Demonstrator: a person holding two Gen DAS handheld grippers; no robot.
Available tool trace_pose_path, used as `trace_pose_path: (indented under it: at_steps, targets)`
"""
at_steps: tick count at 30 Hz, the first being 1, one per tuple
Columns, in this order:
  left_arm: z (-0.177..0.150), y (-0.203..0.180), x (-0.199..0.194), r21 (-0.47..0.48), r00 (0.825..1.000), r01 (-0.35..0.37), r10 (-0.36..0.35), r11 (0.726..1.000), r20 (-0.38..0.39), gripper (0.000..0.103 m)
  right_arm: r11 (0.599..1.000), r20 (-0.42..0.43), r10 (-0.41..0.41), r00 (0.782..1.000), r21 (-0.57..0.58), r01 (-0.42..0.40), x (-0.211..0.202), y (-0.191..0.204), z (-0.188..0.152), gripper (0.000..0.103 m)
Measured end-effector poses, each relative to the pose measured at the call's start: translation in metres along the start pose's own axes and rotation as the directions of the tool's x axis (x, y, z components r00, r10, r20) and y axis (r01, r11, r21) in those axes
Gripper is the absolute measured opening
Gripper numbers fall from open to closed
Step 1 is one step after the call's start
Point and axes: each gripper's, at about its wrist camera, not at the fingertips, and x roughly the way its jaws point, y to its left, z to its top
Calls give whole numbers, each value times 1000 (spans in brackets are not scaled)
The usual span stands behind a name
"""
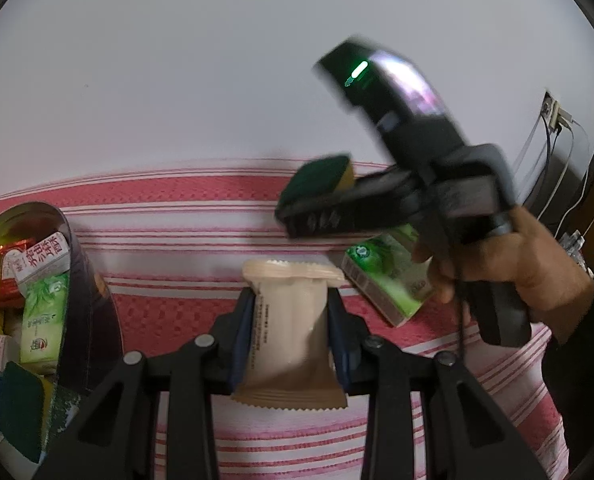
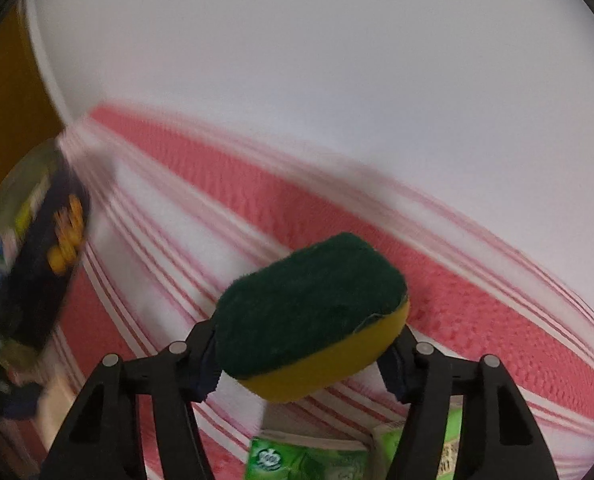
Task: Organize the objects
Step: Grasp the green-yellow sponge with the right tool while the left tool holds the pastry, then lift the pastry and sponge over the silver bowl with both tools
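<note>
Left claw (image 1: pixel 293 336) is clamped on one beige snack packet (image 1: pixel 287 332), held above the striped cloth (image 1: pixel 185 208): light, crinkly, best taken mid-body. Right claw (image 2: pixel 305 354) is clamped on one sponge (image 2: pixel 313 312), raised off the cloth: soft, compressible. One green box (image 1: pixel 385 280) lies beneath. One tin (image 1: pixel 77 264), left, is seen holding several cartons.

The left claw (image 1: pixel 293 332) is clamped on a beige snack packet (image 1: pixel 289 336) above the pink striped cloth (image 1: pixel 185 208). Right of it, a hand (image 1: pixel 537 256) holds the right claw (image 1: pixel 317 200), gripping a green-and-yellow sponge (image 1: pixel 321 178) over a green carton (image 1: pixel 385 280). A filled tin (image 1: pixel 77 264) stands left.
</note>
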Motion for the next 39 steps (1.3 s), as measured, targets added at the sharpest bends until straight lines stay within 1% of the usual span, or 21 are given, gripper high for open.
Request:
trace_pose_path:
  at_steps: [3, 4, 6, 9, 10, 12, 13, 16, 17, 19, 22, 24, 25, 28, 30, 31, 32, 35, 36, 38, 39]
  targets:
    - [-1, 2, 3, 1, 1000, -22, 22, 1000, 3, 34, 988, 143, 0, 990, 151, -22, -38, -16, -1, 66]
    - [-1, 2, 4, 3, 999, -33, 33, 999, 6, 34, 980, 191, -33, 981, 197, -6, -54, -20, -5, 66]
    - [-1, 3, 6, 8, 998, -55, 54, 998, 9, 34, 969, 241, -82, 967, 245, 22, -75, -23, -19, 66]
    - [-2, 6, 13, 3, 998, -61, 61, 998, -8, 33, 928, 278, -125, 952, 372, 13, -103, -36, -57, 66]
    - [-2, 6, 14, 4, 998, -64, 64, 998, -15, 33, 918, 279, -146, 949, 395, 25, -107, -41, -67, 66]
    - [-4, 6, 19, 14, 997, -71, 71, 997, -20, 33, 899, 296, -205, 933, 433, 61, -127, -43, -98, 66]
    - [-4, 5, 20, 20, 997, -75, 75, 997, -23, 33, 893, 301, -224, 927, 445, 71, -133, -45, -107, 66]
    - [-6, 4, 27, 37, 996, -83, 84, 996, -29, 33, 863, 319, -270, 908, 498, 82, -156, -40, -141, 66]
    - [-7, 4, 29, 45, 995, -91, 93, 995, -26, 33, 850, 321, -302, 898, 517, 101, -163, -36, -152, 66]
    - [-8, 2, 30, 60, 994, -104, 105, 993, -16, 33, 840, 325, -340, 882, 527, 130, -168, -28, -165, 66]
    - [-10, -1, 27, 73, 994, -110, 109, 991, 15, 33, 839, 333, -369, 868, 521, 157, -176, -19, -167, 66]
    - [-10, 0, 23, 67, 995, -94, 92, 993, 37, 33, 848, 372, -407, 834, 493, 194, -176, 0, -158, 66]
    - [-11, 1, 18, 62, 995, -88, 84, 994, 58, 33, 852, 388, -407, 827, 489, 189, -179, 4, -160, 66]
    - [-16, 5, 6, 54, 990, -103, 96, 993, 107, 33, 859, 409, -384, 828, 486, 159, -183, 14, -159, 66]
    - [-21, 7, -6, 49, 984, -109, 101, 993, 145, 33, 867, 425, -390, 817, 468, 170, -187, 21, -158, 66]
    - [-24, 8, -11, 47, 981, -116, 106, 992, 164, 33, 869, 430, -392, 813, 462, 175, -198, 16, -166, 66]
    - [-29, 4, -21, 48, 977, -127, 116, 991, 180, 33, 872, 433, -387, 814, 458, 171, -199, 18, -166, 66]
    - [-33, 6, -30, 52, 971, -136, 123, 989, 204, 34, 873, 439, -354, 826, 472, 123, -202, 21, -169, 66]
    - [-31, 5, -31, 47, 971, -135, 123, 990, 206, 34, 871, 439, -354, 826, 476, 120, -204, 16, -171, 66]
    - [-33, 11, -38, 30, 968, -138, 129, 990, 218, 34, 869, 453, -363, 814, 479, 121, -216, 13, -177, 66]
    - [-34, 12, -38, 25, 967, -138, 129, 990, 220, 33, 870, 458, -363, 812, 477, 120, -217, 22, -180, 66]
